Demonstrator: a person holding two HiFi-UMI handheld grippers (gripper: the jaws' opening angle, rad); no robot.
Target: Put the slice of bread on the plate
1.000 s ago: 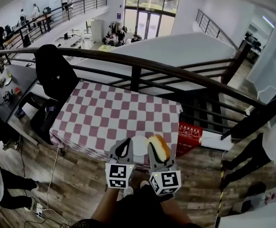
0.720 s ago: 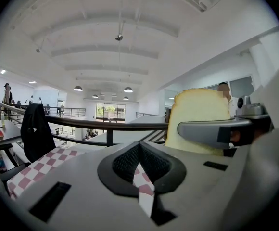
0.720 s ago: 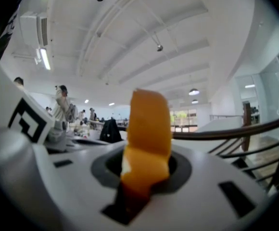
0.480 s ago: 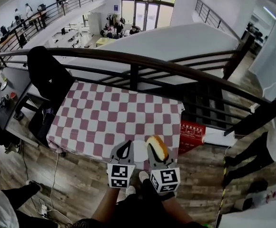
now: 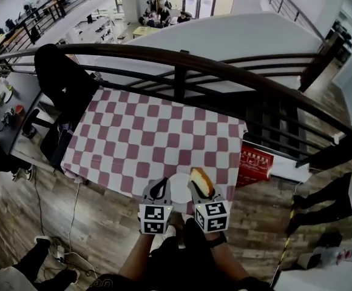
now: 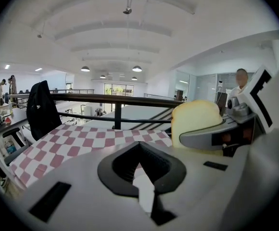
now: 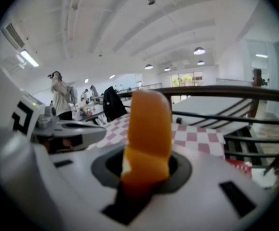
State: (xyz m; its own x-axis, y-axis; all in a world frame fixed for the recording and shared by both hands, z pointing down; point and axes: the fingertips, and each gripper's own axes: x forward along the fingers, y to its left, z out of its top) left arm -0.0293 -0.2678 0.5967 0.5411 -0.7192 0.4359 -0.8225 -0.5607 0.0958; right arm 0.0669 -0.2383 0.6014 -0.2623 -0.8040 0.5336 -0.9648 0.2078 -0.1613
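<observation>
The slice of bread (image 5: 201, 180) is pinched in my right gripper (image 5: 203, 194). It stands on edge, crust up, with its long axis along the gripper's own line toward 12 o'clock. In the right gripper view the orange-brown crust fills the gap and the pads press on both of its faces.

The white plate (image 5: 177, 187) sits at the near edge of the checked desk (image 5: 145, 138), at about 6 o'clock on the cloth. In the head view it shows between my two grippers. From the bread it lies at about 9 o'clock, just beside it, so the right hand is both the carrier and the nearer one. How high the slice hangs above the plate I can't judge from here.

My left gripper (image 5: 157, 191) is at the plate's 9 o'clock side. Its jaws are pressed together with nothing in them, and the left gripper view shows only cloth and a pale sliver through the gap. Both forearms come in from 6 o'clock, side by side, with the grippers tipped somewhat below level toward the railing (image 5: 182, 65) at 12 o'clock.

I reckon the coming move is a short shift toward 9 o'clock and downward. The wrist would need to roll so the slice lands flat rather than on edge.
</observation>
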